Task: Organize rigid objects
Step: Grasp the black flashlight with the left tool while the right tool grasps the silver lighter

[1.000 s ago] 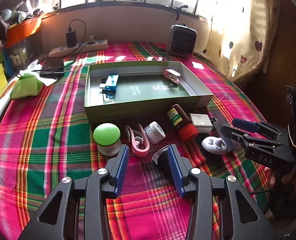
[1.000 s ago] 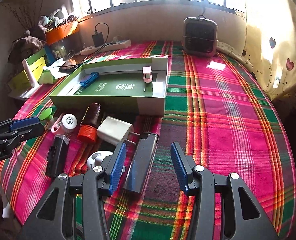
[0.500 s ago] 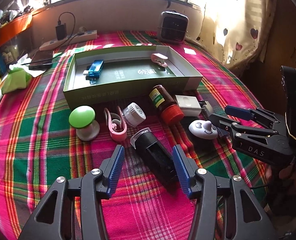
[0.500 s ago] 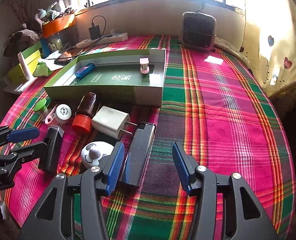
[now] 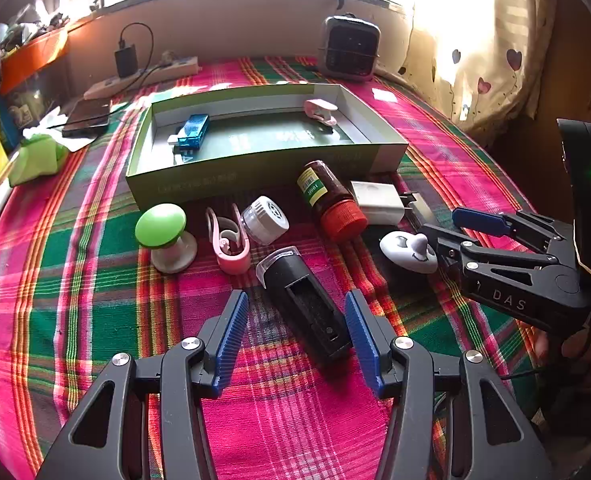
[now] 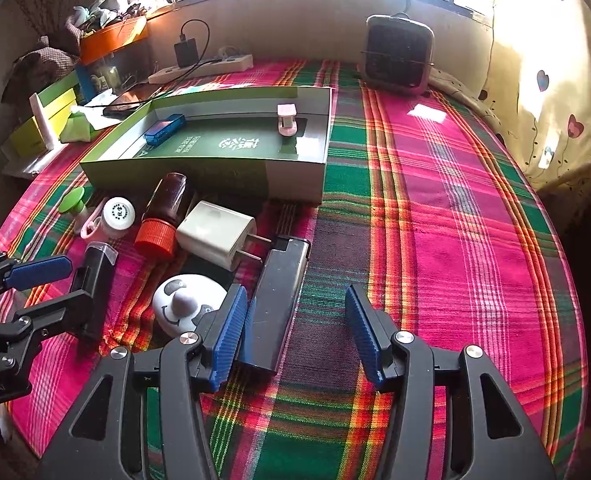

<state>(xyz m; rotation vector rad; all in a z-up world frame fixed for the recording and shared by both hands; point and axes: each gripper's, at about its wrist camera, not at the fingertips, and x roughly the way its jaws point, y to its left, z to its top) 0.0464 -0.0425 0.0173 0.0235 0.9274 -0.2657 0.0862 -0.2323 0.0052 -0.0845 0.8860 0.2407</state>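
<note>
A green tray box [image 5: 255,178] holds a blue USB stick [image 5: 192,129] and a pink clip [image 5: 320,111]. In front of it lie a green mushroom knob [image 5: 163,232], a pink clip [image 5: 229,246], a white jar [image 5: 265,220], a brown bottle with a red cap [image 5: 329,196], a white charger [image 6: 215,234], a white face-shaped piece [image 6: 183,304], a black torch [image 5: 303,300] and a dark lighter [image 6: 275,300]. My left gripper [image 5: 297,336] is open around the torch. My right gripper [image 6: 291,332] is open, its left finger beside the lighter.
A plaid cloth covers the surface [image 6: 435,240]. A small heater [image 6: 399,54] stands at the back, a power strip [image 6: 203,68] and a phone [image 5: 87,116] at the back left. A curtain [image 6: 555,80] hangs on the right.
My left gripper has drawn back and shifted right, so the black torch now lies between its open fingers. My right gripper has eased forward beside the lighter.
</note>
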